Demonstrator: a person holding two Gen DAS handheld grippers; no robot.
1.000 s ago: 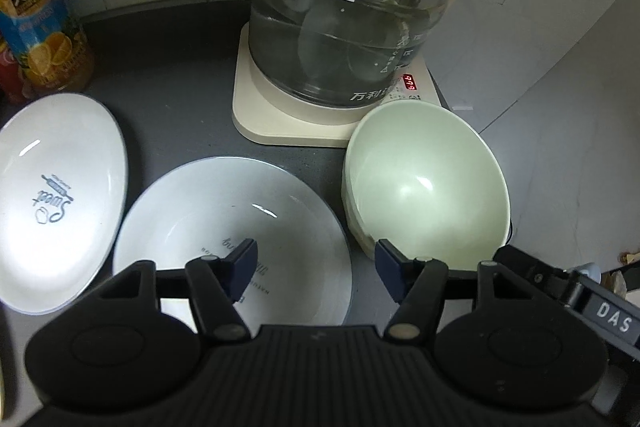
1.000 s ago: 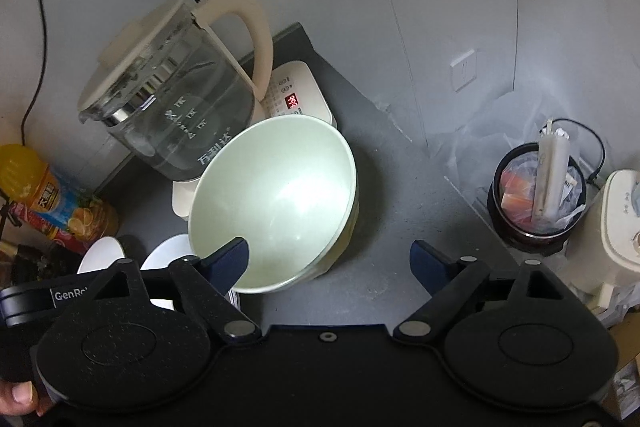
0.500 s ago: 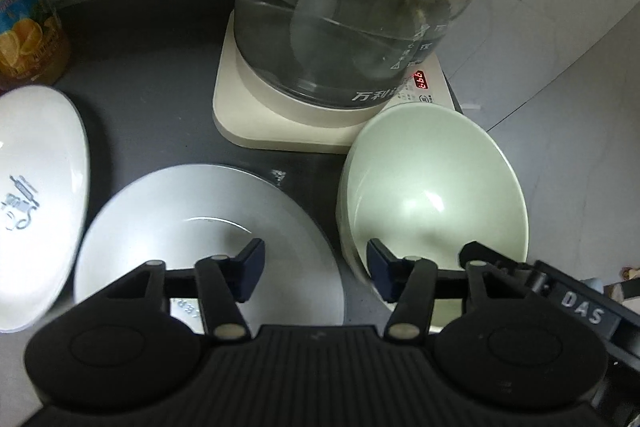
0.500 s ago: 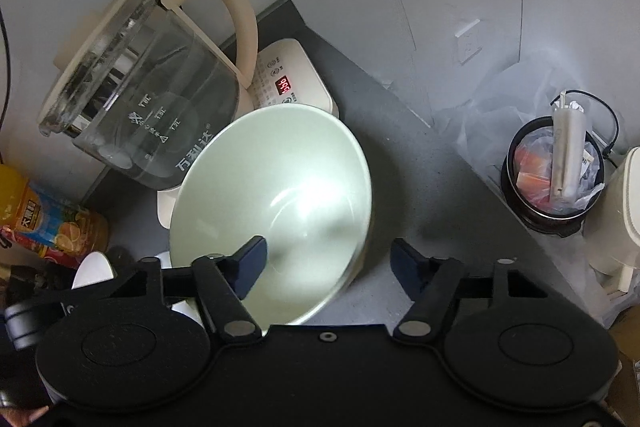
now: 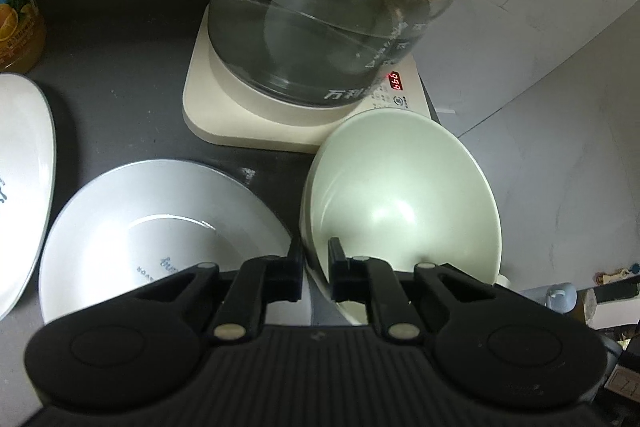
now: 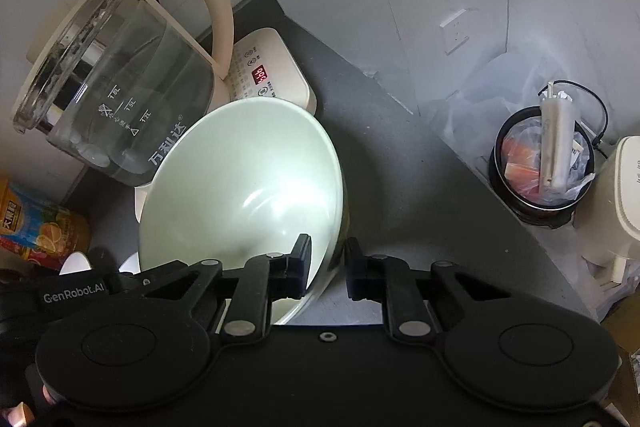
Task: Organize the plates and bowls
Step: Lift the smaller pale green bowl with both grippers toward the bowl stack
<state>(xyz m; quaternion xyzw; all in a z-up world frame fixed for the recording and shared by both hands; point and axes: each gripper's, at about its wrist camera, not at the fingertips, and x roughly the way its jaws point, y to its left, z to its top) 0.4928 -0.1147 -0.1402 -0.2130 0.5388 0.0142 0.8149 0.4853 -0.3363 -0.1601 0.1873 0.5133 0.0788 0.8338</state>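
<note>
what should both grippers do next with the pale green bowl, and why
Probably lift straight up together. The left gripper has just closed on the near-left rim of the pale green ceramic bowl, and the right gripper has just closed on its right rim. The glass kettle stands close behind and the white plate close beside, so sliding risks a bump.
</note>
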